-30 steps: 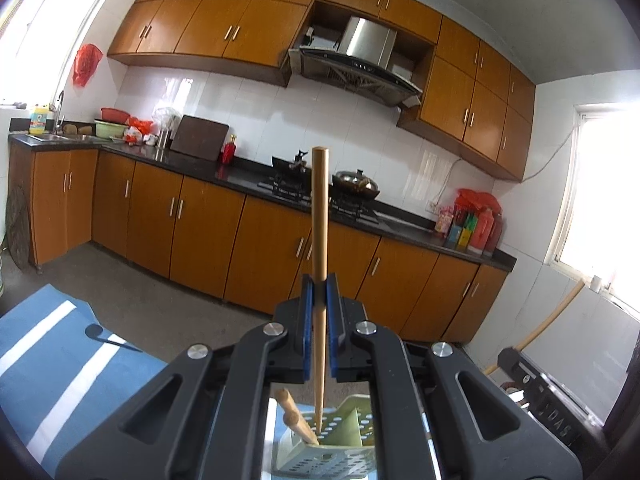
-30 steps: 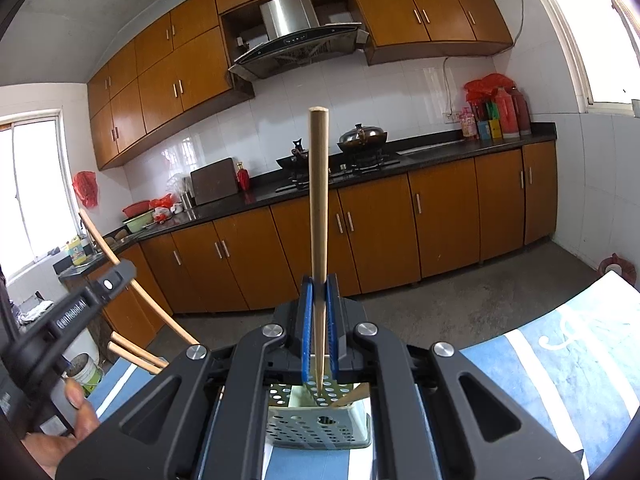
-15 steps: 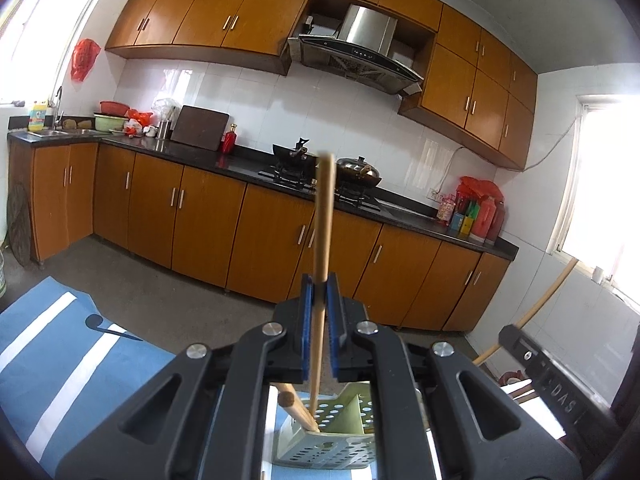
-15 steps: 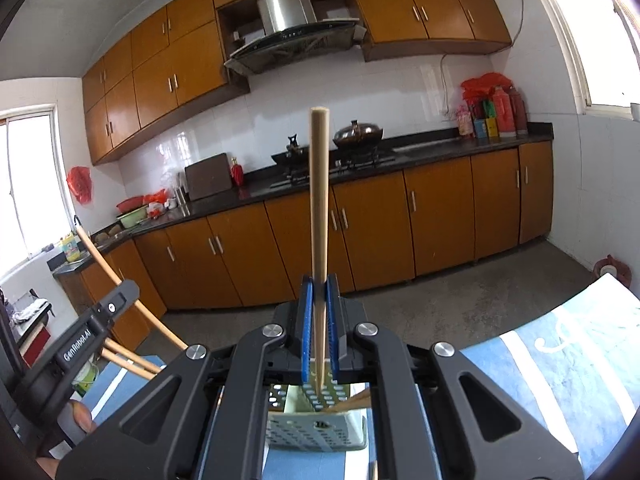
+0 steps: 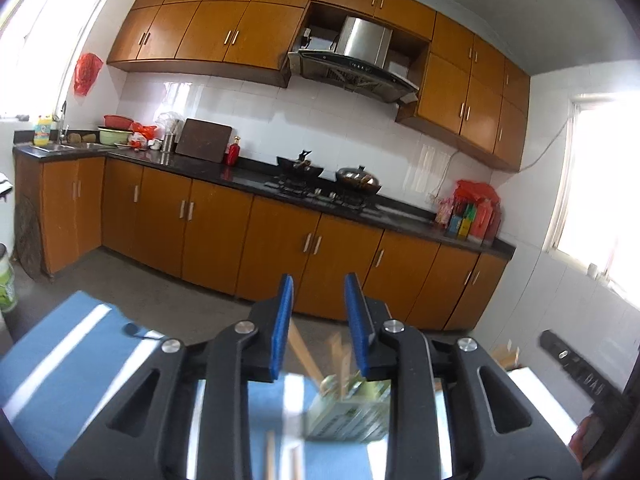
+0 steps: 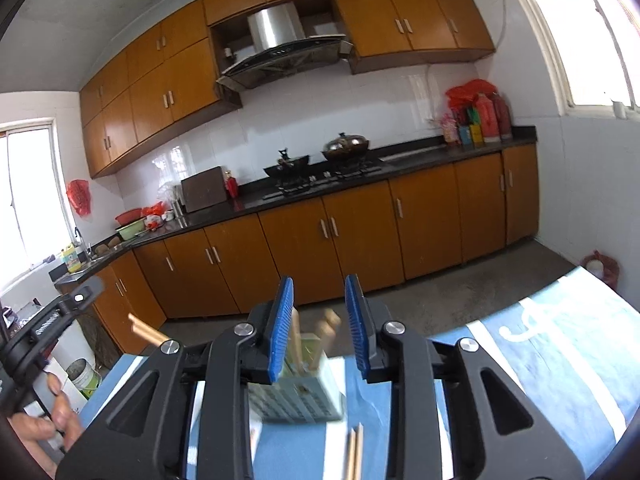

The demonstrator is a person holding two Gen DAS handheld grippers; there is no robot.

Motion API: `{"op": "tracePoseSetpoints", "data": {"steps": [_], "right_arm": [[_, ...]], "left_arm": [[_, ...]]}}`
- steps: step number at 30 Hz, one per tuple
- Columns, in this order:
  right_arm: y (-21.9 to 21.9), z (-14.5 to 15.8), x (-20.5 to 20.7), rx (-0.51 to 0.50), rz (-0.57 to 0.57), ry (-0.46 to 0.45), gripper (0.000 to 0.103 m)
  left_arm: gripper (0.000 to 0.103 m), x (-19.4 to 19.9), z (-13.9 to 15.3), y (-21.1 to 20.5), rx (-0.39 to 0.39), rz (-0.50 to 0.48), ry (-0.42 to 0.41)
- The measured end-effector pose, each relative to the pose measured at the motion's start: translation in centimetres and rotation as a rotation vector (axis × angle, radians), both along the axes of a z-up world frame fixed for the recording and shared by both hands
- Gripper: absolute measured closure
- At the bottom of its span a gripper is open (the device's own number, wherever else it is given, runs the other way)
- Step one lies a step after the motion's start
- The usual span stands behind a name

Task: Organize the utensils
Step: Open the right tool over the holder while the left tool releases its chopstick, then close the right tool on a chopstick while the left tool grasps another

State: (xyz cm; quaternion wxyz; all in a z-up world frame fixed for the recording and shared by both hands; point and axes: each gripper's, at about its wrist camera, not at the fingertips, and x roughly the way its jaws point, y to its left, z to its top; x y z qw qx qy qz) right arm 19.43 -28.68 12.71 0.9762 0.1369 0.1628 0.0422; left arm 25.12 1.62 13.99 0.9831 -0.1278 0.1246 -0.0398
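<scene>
Both tools stand with their blue pads spread wide and nothing between them; the left gripper (image 5: pixel 320 320) and the right gripper (image 6: pixel 320 322) each hover above the pale green perforated caddy (image 6: pixel 298 396), which stands on the blue-and-white striped cloth (image 6: pixel 560 360); wooden chopsticks (image 6: pixel 295 344) lean inside it, their tops blurred, so the exact count cannot be told.

Two more loose chopsticks (image 6: pixel 354 456) lie flat on the cloth just in front of the caddy, side by side and touching or nearly so; the left view shows pale sticks at its lower edge, too smeared to be sure of.

These sticks are judged light, stiff and smooth; thin and round, they are likely to roll or twist between flat pads; a hold near the middle of the length, pads square across the shaft, probably keeps one from pivoting; lying flat on soft cloth, they leave little room beneath, so the fingertips likely need to press down slightly into the fabric; the caddy itself looks light plastic and could tip or slide if nudged.

Each gripper points forward and somewhat downward over the table, the caddy framed between its fingers; the left view is slightly rolled, so that hand seems tilted; the left gripper's body and the hand (image 6: pixel 52 420) holding it show at the left edge of the right view.
</scene>
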Motion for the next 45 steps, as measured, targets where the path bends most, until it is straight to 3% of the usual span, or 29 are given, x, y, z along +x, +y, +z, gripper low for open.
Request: {"op": "tracePoseSetpoints", "data": {"steps": [4, 9, 13, 17, 23, 35, 39, 45], "right_arm": [[-1.2, -3.6, -1.9, -0.015, -0.018, 0.109, 0.074], [-0.8, -10.4, -2.5, -0.038, 0.005, 0.319, 0.074], [1.3, -15.4, -2.2, -0.060, 0.087, 0.485, 0.074], [3.1, -18.1, -2.1, -0.092, 0.113, 0.559, 0.075], [4.1, -20.0, -1.9, -0.111, 0.121, 0.606, 0.076], [4.9, -20.2, -2.2, -0.179, 0.143, 0.593, 0.076], [5.1, -20.3, -2.0, -0.248, 0.123, 0.589, 0.093], [1.9, -20.3, -1.0, -0.222, 0.001, 0.597, 0.095]], "left_arm": [[0.071, -2.7, -3.0, 1.9, 0.049, 0.012, 0.079], [0.069, -4.0, -9.5, 3.8, 0.114, 0.022, 0.265], [0.069, -4.2, -14.2, 4.5, 0.120, 0.007, 0.410], [0.069, -4.7, -16.8, 4.3, 0.133, -0.020, 0.484], [0.066, -5.5, -18.1, 3.6, 0.163, -0.049, 0.512], [0.066, -4.8, -18.8, 2.2, 0.166, -0.092, 0.555], [0.066, -4.6, -19.3, 1.8, 0.154, -0.113, 0.569], [0.066, -4.7, -19.7, 0.8, 0.145, -0.161, 0.576]]}}
